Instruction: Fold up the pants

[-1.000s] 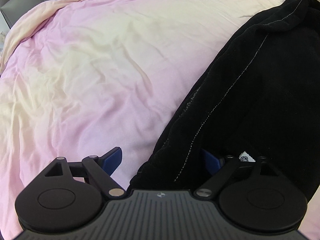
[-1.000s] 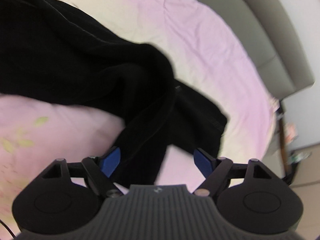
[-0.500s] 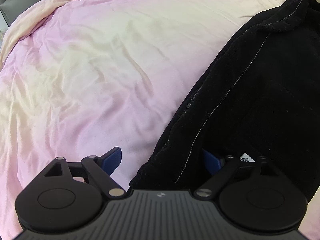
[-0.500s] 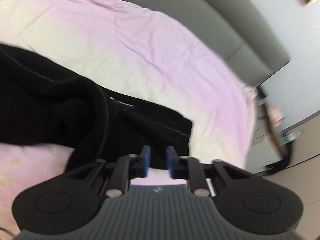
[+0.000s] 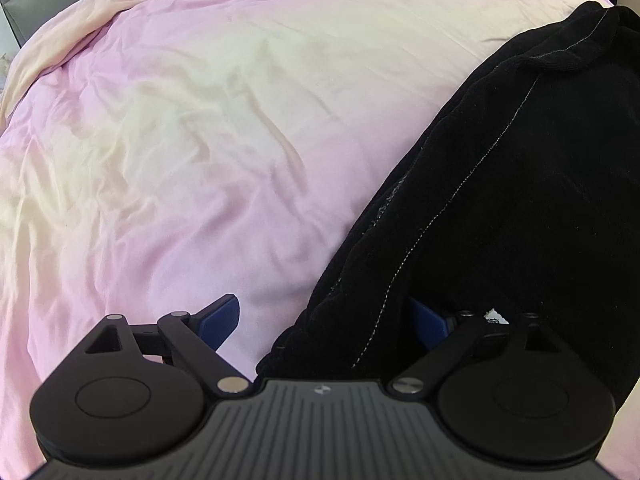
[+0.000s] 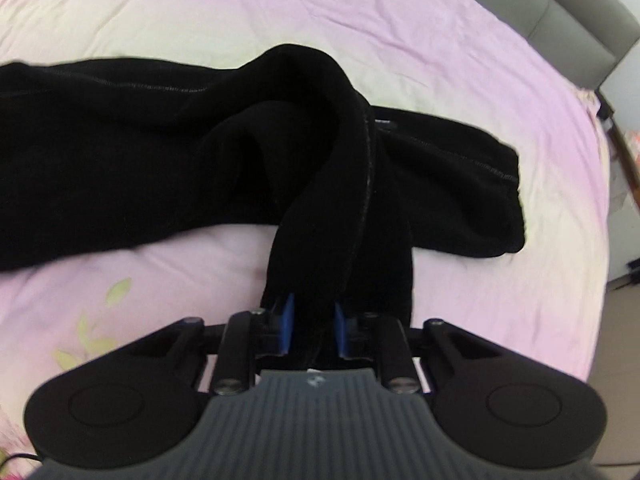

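Black pants (image 6: 120, 152) lie spread across a pink bedsheet (image 6: 360, 20). My right gripper (image 6: 312, 326) is shut on a lifted fold of the pants, which runs up from its blue pads in a raised ridge (image 6: 344, 168). In the left wrist view the pants (image 5: 520, 200) fill the right side. My left gripper (image 5: 328, 320) is open, its jaws wide apart on either side of the pants' near edge. Its left pad (image 5: 220, 318) is over bare sheet and its right pad (image 5: 430, 320) is against the black cloth. A small white label (image 5: 496, 315) shows by the right pad.
The pink sheet (image 5: 180, 140) is wrinkled and spreads wide to the left of the pants. A grey headboard (image 6: 560, 20) borders the bed at the far right of the right wrist view. The bed's edge and floor (image 6: 624, 340) show at the right.
My right gripper closed from wide open onto a fold of the pants and lifted it. The left gripper stayed open at the pants' edge, shifting only slightly.
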Motion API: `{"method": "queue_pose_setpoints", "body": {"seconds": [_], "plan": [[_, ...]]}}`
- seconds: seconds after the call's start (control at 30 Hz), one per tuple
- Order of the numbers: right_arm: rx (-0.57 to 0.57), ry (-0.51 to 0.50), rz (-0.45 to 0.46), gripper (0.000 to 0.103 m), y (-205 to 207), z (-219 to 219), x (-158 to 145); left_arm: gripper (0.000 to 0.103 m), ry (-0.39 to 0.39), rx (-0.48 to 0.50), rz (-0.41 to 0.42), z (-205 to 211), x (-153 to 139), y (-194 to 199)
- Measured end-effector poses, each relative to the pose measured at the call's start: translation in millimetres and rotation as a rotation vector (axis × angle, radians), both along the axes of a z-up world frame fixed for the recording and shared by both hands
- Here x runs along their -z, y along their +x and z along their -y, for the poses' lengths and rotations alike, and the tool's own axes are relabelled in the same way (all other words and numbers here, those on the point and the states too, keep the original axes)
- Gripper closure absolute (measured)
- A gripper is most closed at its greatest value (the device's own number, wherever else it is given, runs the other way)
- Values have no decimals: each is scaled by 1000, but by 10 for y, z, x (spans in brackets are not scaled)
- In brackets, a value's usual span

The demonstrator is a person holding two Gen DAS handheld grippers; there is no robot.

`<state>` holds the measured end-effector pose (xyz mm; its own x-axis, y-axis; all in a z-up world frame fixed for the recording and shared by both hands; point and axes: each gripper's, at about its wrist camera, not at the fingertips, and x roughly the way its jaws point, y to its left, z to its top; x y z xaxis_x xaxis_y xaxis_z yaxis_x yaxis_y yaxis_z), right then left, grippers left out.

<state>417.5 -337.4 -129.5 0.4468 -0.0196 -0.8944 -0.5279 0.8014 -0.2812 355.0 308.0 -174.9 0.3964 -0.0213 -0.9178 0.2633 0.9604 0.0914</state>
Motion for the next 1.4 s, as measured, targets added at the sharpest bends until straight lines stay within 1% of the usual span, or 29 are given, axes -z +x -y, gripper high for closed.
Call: {"method": "queue_pose_setpoints", "body": {"seconds": [0.03, 0.1, 0.13, 0.23, 0.27, 0.3, 0.33, 0.4, 0.43, 0.47, 0.5, 0.6, 0.67, 0.7, 0.73, 0.8, 0.83, 0.87, 0.9, 0.93, 0.97, 1.0, 1.07, 1.1, 1.17, 1.2, 1.23, 1.3, 1.4], "plan": [[-19, -20, 18, 94, -31, -13, -106, 0, 2, 3, -2, 1, -4, -2], [-41, -81, 80, 98, 94, 31, -304, 0, 9, 18, -9, 5, -17, 6], [-61, -150, 123, 99, 157, 38, -400, 0, 13, 23, -11, 12, -13, 13], [-148, -482, 304, 98, 495, 40, -543, 0, 23, 34, -17, 34, -17, 38], [-154, -543, 340, 98, 699, 52, -567, 0, 25, 33, -18, 43, -16, 46], [-154, -526, 336, 98, 887, 62, -634, 0, 27, 28, -19, 52, -15, 51], [-120, -453, 306, 89, 1052, 80, -737, 0, 30, 23, -19, 70, -14, 55], [34, -229, 190, 75, 1247, 148, -890, 0, 36, 23, -18, 92, -5, 56], [54, -126, 133, 59, 1205, 152, -888, 0, 38, 27, -19, 100, -3, 61], [34, -50, 108, 48, 1081, 127, -829, 0, 37, 32, -20, 103, -4, 68], [25, -8, 93, 33, 925, 89, -748, 0, 32, 35, -23, 97, -3, 78], [73, 90, 19, 32, 535, 83, -464, 0, 19, 43, -33, 66, 4, 106], [113, 89, 15, 33, 384, 113, -254, 0, 24, 60, -30, 70, -1, 115], [130, 99, 6, 38, 325, 114, -164, 0, 28, 67, -26, 78, 0, 115], [145, 128, -13, 46, 301, 130, -70, 0, 31, 70, -23, 86, -3, 117], [177, 180, -50, 52, 307, 120, 126, 0, 31, 66, -16, 94, -1, 109], [186, 185, -60, 56, 309, 112, 201, 0, 29, 62, -14, 95, 1, 102], [181, 167, -64, 63, 294, 82, 258, 0, 28, 60, -11, 93, 3, 97], [168, 125, -59, 75, 298, 47, 317, 0, 26, 60, -11, 88, 11, 96], [145, 96, -61, 89, 292, 16, 331, 0, 26, 63, -11, 85, 15, 88], [118, 72, -71, 93, 268, -17, 282, 0, 27, 67, -12, 84, 14, 90], [85, 34, -61, 97, 251, -45, 181, 0, 27, 71, -14, 83, 14, 94], [14, -56, -11, 98, 314, -80, -31, 0, 26, 76, -18, 80, 15, 103], [-18, -120, 28, 98, 386, -86, -154, 0, 26, 74, -19, 83, 12, 94], [-90, -305, 95, 98, 599, -103, -312, 0, 29, 78, -21, 89, 13, 99], [-115, -366, 102, 98, 747, -93, -364, 0, 32, 79, -21, 96, 11, 98], [-132, -398, 99, 98, 906, -87, -399, 0, 35, 79, -22, 102, 8, 96], [-218, -495, 101, 98, 1169, -159, -371, 0, 40, 75, -24, 117, 7, 93], [-445, -699, 131, 97, 1394, -345, -79, 0, 47, 61, -29, 140, 10, 95]]}}
